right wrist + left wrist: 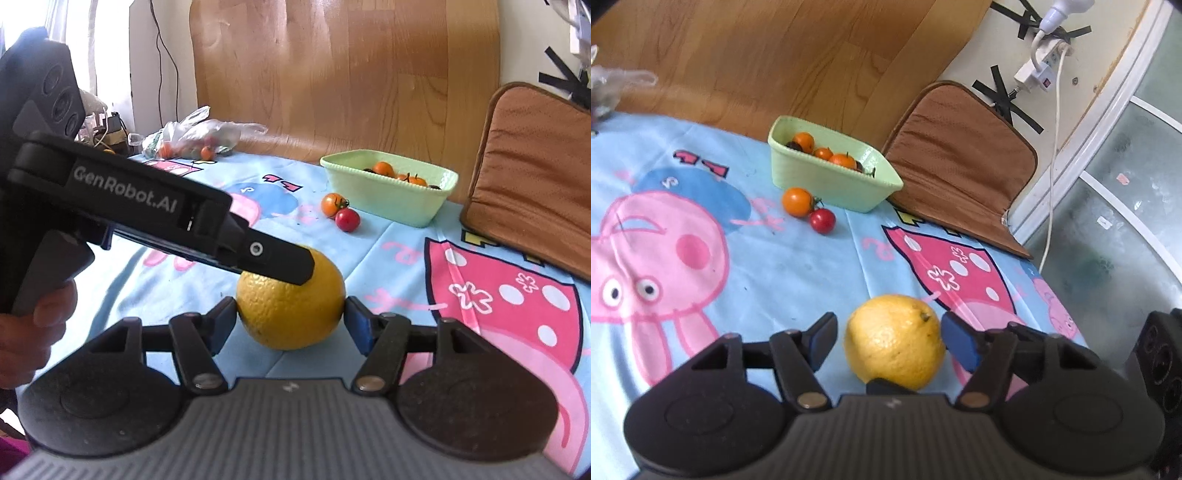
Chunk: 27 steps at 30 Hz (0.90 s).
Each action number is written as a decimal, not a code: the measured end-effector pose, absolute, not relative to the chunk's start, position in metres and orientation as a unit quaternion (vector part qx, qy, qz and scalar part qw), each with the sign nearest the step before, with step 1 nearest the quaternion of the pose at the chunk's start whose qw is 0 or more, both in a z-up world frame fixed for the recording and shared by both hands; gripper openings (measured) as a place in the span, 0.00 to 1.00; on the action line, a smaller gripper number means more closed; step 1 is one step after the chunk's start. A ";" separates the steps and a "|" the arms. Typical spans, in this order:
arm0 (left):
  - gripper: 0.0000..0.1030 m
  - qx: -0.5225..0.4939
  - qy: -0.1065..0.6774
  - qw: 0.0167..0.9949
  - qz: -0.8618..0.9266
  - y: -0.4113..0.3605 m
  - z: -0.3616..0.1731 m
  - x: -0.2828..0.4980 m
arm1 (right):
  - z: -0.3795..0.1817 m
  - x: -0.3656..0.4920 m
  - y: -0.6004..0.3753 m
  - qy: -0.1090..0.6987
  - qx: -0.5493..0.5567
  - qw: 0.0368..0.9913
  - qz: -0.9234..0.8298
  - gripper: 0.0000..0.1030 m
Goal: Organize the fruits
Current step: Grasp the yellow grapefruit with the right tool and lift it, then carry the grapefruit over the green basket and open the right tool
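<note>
Both claws flank one large yellow dimpled citrus fruit (894,341) on the cartoon-print blue cloth counter (798,266).

The left claw (888,338) stands part-open, both pads just clear of the rind; the right claw (290,319) sits about as wide, and whether its pads touch is hard to tell. The left claw's black finger hides the fruit's top in the right view. Toward the far edge, a pale green plastic tub (831,173) holds small orange tomatoes, half hidden by its wall. Only the right view shows a clear plastic bag (199,136).
</note>
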<state>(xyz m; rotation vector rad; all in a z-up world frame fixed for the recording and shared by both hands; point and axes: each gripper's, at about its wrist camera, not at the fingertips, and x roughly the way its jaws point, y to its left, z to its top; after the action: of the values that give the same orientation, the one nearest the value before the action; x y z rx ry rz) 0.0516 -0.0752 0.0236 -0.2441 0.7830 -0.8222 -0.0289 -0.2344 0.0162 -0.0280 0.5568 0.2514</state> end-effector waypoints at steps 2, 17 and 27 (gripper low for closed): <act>0.69 -0.107 0.362 0.842 -0.385 -0.074 0.025 0.048 | 0.015 -0.033 -0.234 0.266 -0.011 0.956 0.121 0.66; 0.59 -0.082 0.363 0.842 -0.390 -0.084 0.023 0.038 | 0.005 -0.040 -0.234 0.266 -0.003 0.957 0.117 0.62; 0.59 -0.074 0.317 0.860 -0.394 -0.101 0.074 0.090 | 0.042 0.006 -0.246 0.207 -0.014 0.973 0.100 0.62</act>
<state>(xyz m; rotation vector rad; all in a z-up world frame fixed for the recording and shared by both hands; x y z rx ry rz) 0.0897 -0.1007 0.0744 -0.1552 0.6646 -0.8269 0.0059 -0.2457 0.0417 -0.0275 0.4172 0.2026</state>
